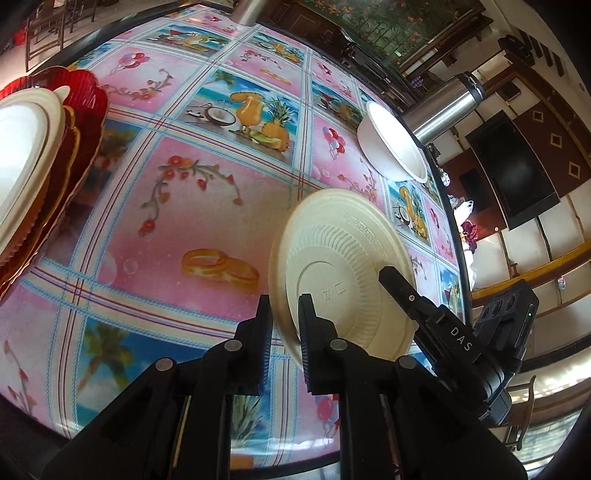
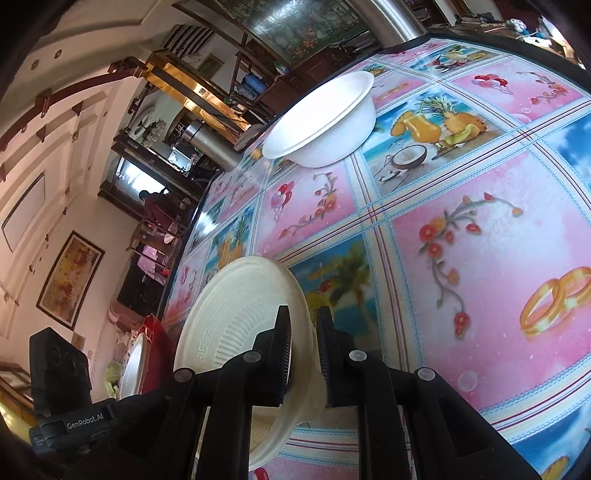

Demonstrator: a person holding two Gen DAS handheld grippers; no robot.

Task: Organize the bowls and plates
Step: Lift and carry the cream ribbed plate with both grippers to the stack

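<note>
A cream ribbed disposable bowl is held on edge above the patterned table, underside toward the left camera. My left gripper is shut on its rim. My right gripper is shut on the opposite rim of the same bowl; its finger shows behind the bowl in the left wrist view. A white bowl stands upright near the table's far edge, also in the right wrist view. A stack of red scalloped plates with a cream plate on top sits at the left.
A steel flask stands by the white bowl at the table edge. A second steel cylinder stands at the far side. The tablecloth has pink and blue picture squares. Chairs and furniture surround the table.
</note>
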